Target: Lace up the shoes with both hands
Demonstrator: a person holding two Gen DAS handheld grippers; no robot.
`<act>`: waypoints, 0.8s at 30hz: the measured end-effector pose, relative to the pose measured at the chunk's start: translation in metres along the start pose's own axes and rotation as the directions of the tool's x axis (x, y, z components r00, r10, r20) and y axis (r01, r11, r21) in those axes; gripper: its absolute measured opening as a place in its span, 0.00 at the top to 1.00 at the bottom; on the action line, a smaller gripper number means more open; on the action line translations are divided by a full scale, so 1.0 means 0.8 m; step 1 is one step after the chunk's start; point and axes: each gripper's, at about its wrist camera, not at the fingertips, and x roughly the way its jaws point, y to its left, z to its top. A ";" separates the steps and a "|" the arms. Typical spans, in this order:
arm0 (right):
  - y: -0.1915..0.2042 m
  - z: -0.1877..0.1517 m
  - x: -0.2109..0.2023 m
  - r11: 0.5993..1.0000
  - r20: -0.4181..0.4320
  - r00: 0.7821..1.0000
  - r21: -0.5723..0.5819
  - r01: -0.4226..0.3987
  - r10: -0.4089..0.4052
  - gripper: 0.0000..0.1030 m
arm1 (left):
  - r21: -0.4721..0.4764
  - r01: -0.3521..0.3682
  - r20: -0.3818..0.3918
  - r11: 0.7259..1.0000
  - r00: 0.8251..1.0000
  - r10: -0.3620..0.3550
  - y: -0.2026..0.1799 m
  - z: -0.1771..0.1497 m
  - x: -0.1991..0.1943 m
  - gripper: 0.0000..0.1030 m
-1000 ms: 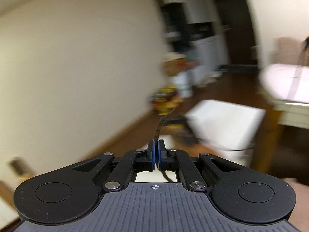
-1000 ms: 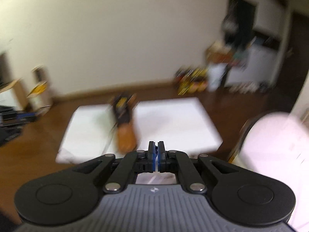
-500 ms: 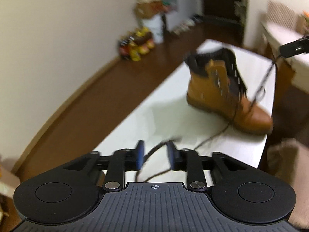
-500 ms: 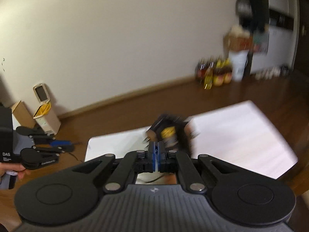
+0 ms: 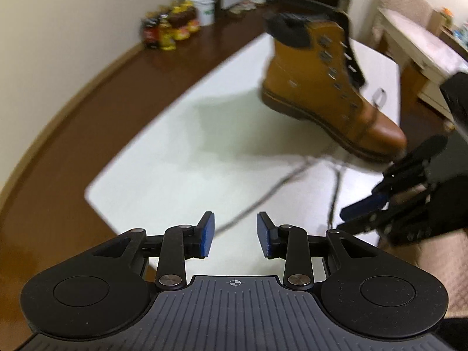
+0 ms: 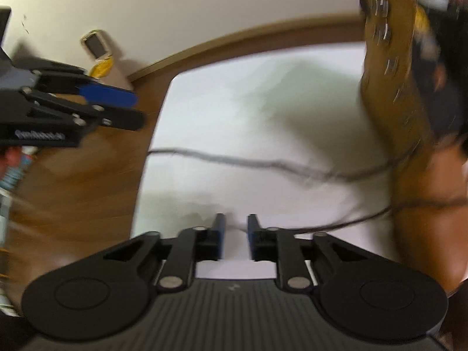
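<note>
Left hand-held gripper (image 5: 235, 238) hangs spread and empty above the near edge of the white surface (image 5: 163, 158); the dark lace (image 5: 263, 196) trails loose across it to the tan boot (image 5: 327, 87), standing right. Right hand-held gripper (image 6: 236, 235), jaws just parting, pinches nothing. Bottles (image 5: 169, 26) line the wall, blurred

Tan leather boot (image 5: 327, 87) with black collar, upright on white tabletop (image 5: 181, 152); dark laces (image 5: 280, 181) trailing loose across it from the toe.
</note>
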 end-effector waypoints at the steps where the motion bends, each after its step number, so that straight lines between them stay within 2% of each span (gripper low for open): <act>1: -0.009 -0.004 -0.003 0.999 -0.008 1.000 0.044 -0.028 0.028 0.79 | 0.030 0.016 -0.015 0.999 1.000 -0.016 -0.014 -0.004 0.008 0.66; 2: -0.027 -0.011 -0.016 0.993 -0.001 0.999 0.115 -0.033 0.034 0.79 | 0.048 0.029 -0.023 0.998 0.999 -0.028 -0.025 -0.006 0.015 0.66; 4: -0.045 -0.018 -0.033 0.985 0.009 1.000 0.174 -0.015 0.014 0.79 | 0.068 0.051 -0.038 0.996 0.998 -0.048 -0.043 -0.011 0.029 0.67; 6: -0.077 -0.029 -0.057 0.964 0.009 0.999 0.260 0.046 -0.050 0.79 | 0.086 0.079 -0.050 0.993 0.996 -0.075 -0.070 -0.016 0.050 0.67; 10: -0.108 -0.039 -0.081 0.935 0.005 0.993 0.335 0.113 -0.122 0.79 | 0.078 0.116 -0.053 0.990 0.992 -0.112 -0.096 -0.017 0.075 0.69; 12: -0.116 -0.043 -0.088 0.929 -0.001 0.990 0.347 0.130 -0.138 0.79 | 0.076 0.129 -0.062 0.989 0.990 -0.125 -0.106 -0.018 0.087 0.75; 15: -0.122 -0.049 -0.094 0.925 -0.003 0.991 0.360 0.125 -0.133 0.83 | 0.086 0.125 -0.073 0.988 0.990 -0.119 -0.115 -0.017 0.096 0.85; 20: -0.115 -0.050 -0.093 0.922 -0.010 0.994 0.374 0.101 -0.105 0.85 | 0.118 0.109 -0.081 0.987 0.992 -0.100 -0.121 -0.012 0.103 0.90; 22: -0.111 -0.050 -0.094 0.921 -0.010 0.995 0.378 0.097 -0.101 0.85 | 0.144 0.102 -0.083 0.984 0.992 -0.091 -0.123 -0.011 0.103 0.98; 24: -0.120 -0.055 -0.088 0.890 0.009 0.998 0.454 0.046 -0.056 0.85 | 0.188 0.101 -0.093 0.977 0.992 -0.085 -0.125 -0.010 0.102 0.98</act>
